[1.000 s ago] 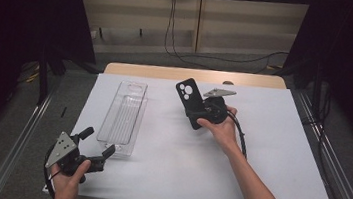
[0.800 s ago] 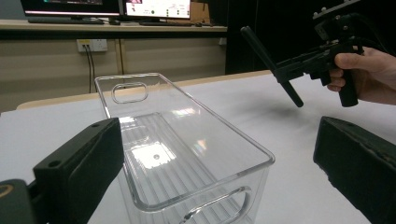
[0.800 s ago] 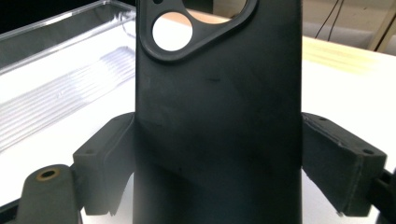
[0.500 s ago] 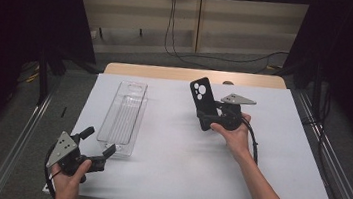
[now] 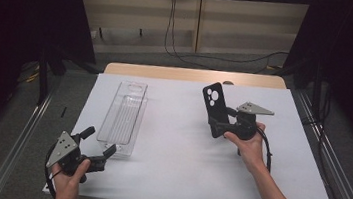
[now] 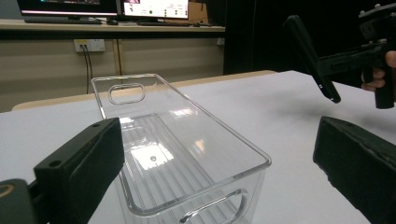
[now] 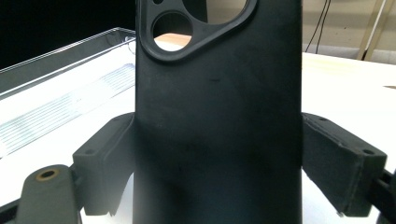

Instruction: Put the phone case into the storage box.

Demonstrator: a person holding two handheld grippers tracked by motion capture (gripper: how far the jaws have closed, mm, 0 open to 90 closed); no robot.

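White table (image 5: pixel 165 179) bears a clear bin (image 5: pixel 123 116) (beside gaping left tongs (image 5: pixel 101 146)); right tongs (image 5: pixel 217 129) clamp a phone case (image 5: pixel 214 104).

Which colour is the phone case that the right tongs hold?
Black phone case, best in the right gripper view.

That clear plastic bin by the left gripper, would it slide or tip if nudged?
The clear bin looks thin-walled and empty, so probably light and quick to slide on the smooth white table. Long, low and flat-bottomed, it seems unlikely to tip. Its glossy walls may be slippery between the left gripper's open jaws.
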